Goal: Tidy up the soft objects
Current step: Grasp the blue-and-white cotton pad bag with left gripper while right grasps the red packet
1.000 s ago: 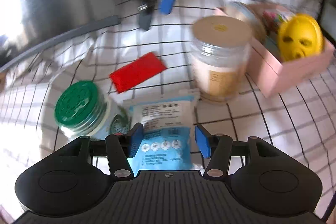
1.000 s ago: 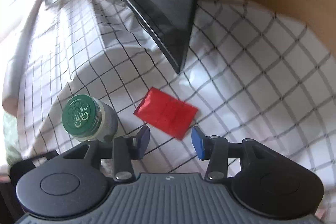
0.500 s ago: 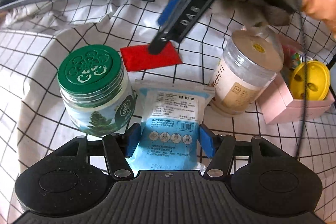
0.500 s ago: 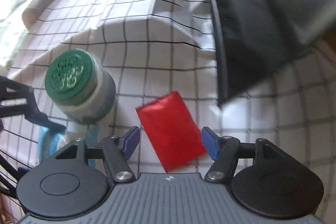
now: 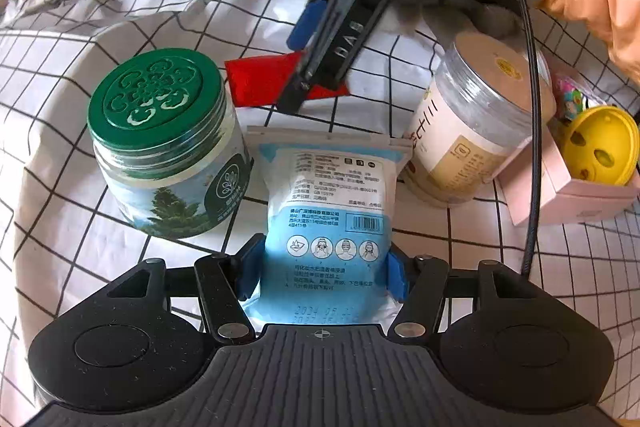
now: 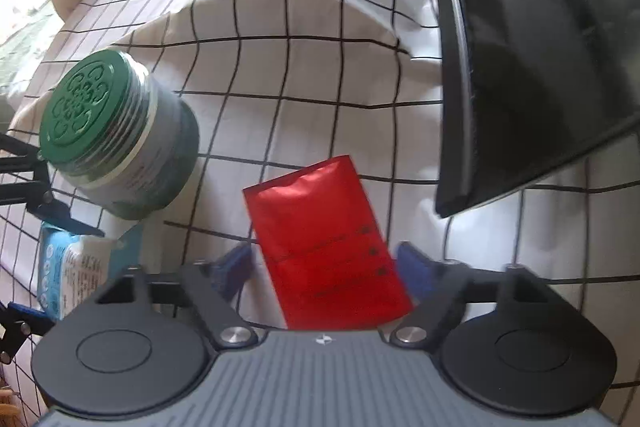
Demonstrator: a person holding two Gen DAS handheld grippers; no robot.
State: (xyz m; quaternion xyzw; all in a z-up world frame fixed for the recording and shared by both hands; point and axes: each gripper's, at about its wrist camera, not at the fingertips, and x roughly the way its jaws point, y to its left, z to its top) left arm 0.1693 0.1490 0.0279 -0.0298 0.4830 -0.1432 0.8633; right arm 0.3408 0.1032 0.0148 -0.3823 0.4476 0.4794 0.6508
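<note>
Two soft packs lie on the checked cloth of the table. From the left wrist: a glossy blue-and-white pouch lies flat between the wide jaws of the left gripper, whose blue pads sit just beside its edges; whether they press, I cannot tell. A green-lidded clear jar and a tan-lidded jar stand either side. A pink box holds a yellow holed ball.

From the right wrist: a flat, smooth red sachet lies between the right gripper, its jaws opening, pads clear of it
</note>
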